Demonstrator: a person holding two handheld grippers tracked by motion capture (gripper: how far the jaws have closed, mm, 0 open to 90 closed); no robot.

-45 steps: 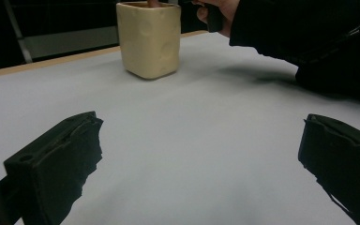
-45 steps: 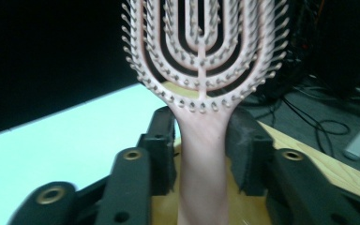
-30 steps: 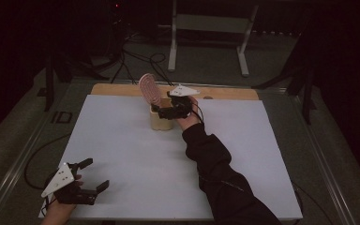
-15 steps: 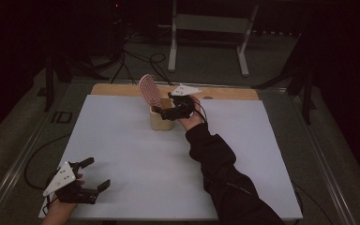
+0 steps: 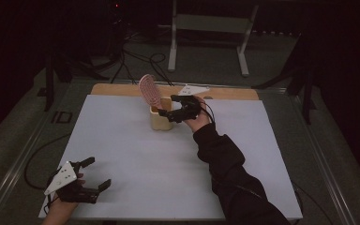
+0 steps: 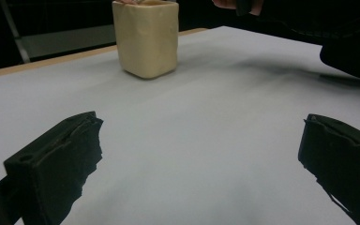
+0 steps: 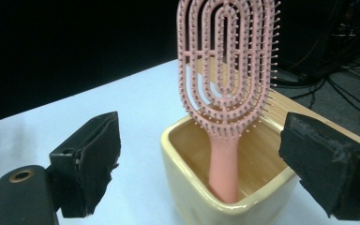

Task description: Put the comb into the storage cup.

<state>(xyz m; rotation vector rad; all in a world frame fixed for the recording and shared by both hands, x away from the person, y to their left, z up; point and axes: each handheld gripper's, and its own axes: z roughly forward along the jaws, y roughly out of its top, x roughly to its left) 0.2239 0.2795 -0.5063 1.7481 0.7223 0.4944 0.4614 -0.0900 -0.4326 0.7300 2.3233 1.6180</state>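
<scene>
1. Dark room, cables and a metal stand on the floor behind; white surface [image 5: 136, 159] with a wooden strip along its far edge.
2. Cream square cup [image 5: 160, 119] stands near the far edge of the surface; pink paddle hairbrush [image 5: 149, 90] stands in it handle-down, head tilted out over the rim.
3. Right gripper [image 5: 166, 114] is right at the cup; jaws spread wide either side of the brush and cup in the right gripper view, gripping nothing.
4. Left gripper [image 5: 93, 174] rests at the near left corner, well apart from the cup; jaws spread, nothing between them.
5. Handling guess: brush looks like light, stiff plastic; vented head with bristles would be awkward to grip, bristles flex. Best hold is probably the smooth neck [image 7: 225, 150] just above the rim; may be slippery.
6. Cup looks ceramic and glossy, heavier, could tip or slide if the brush drags on the rim.
7. Hidden: handle's lower end inside the cup; cup top cut off in the left gripper view; background too dark to read.
</scene>
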